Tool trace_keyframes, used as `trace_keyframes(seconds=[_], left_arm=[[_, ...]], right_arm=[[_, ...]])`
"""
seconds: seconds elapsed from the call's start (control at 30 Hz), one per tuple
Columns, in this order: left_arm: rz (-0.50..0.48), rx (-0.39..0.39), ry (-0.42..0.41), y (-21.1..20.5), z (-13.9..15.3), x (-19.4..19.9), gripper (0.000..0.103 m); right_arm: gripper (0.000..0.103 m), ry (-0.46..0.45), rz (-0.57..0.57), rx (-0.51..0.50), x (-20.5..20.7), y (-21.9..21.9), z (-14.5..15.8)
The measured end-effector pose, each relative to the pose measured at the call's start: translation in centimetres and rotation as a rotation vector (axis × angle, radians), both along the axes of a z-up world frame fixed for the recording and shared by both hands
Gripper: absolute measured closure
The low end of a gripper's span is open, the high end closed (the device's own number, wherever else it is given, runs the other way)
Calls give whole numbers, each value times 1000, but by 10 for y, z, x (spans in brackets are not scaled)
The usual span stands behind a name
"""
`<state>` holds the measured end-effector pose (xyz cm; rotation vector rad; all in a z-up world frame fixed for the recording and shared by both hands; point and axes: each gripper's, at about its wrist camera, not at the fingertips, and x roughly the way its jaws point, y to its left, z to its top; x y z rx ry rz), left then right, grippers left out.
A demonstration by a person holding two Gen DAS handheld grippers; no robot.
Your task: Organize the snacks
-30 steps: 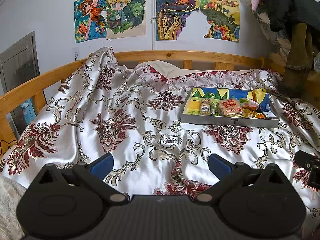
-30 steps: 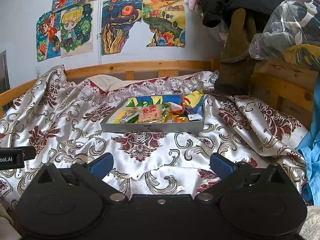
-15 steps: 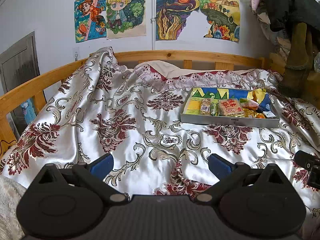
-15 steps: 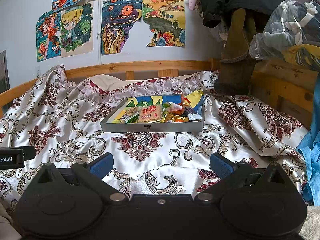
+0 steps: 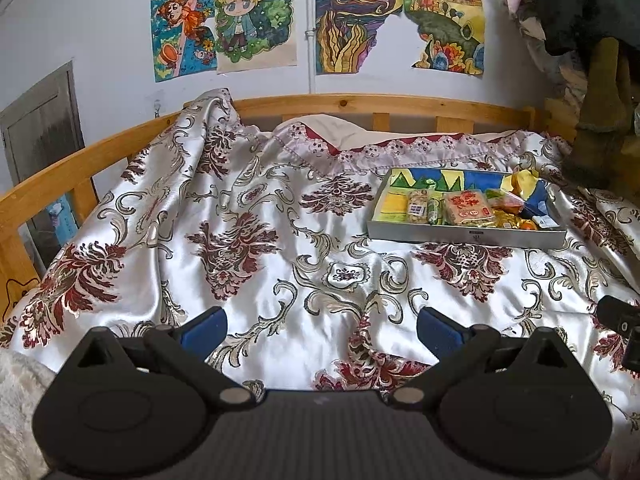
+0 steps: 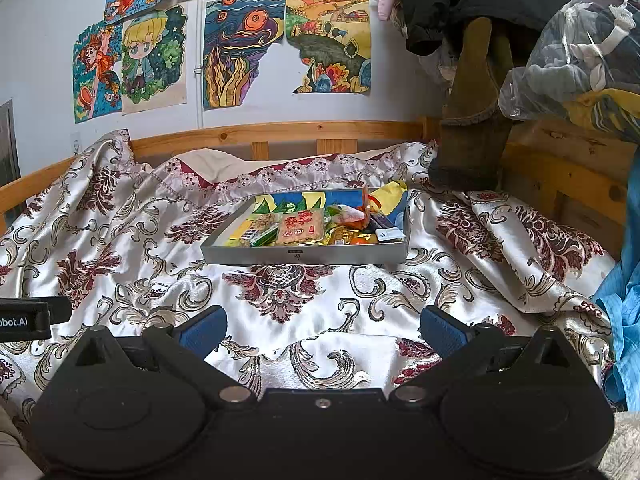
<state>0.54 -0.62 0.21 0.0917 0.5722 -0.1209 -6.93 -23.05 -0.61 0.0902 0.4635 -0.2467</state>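
A shallow grey tray (image 5: 464, 237) (image 6: 304, 255) of mixed snack packets lies on the patterned bedspread, far right in the left wrist view and centre in the right wrist view. A red-printed cracker pack (image 5: 467, 208) (image 6: 301, 226) lies in its middle, with small green and yellow packets left of it and orange ones to the right. My left gripper (image 5: 322, 330) is open over bare bedspread, well short and left of the tray. My right gripper (image 6: 322, 330) is open too, in front of the tray with nothing between its fingers.
A wooden bed rail (image 5: 360, 105) (image 6: 280, 130) runs behind the bedspread, under drawings on the wall. Dark clothes and a brown boot (image 6: 476, 120) hang at the right. A bagged bundle (image 6: 576, 52) sits on a wooden frame; blue cloth (image 6: 628, 320) lies at the right edge.
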Motion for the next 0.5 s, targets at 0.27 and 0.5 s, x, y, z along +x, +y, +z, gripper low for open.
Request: trace_keyframes(seconds=[0.27, 0.5], left_arm=[[-5, 2, -2, 1, 0, 0, 0], [-6, 3, -2, 1, 0, 0, 0]], right_arm=[[1, 0, 0, 0, 0, 0, 0], [1, 0, 0, -1, 0, 0, 0]])
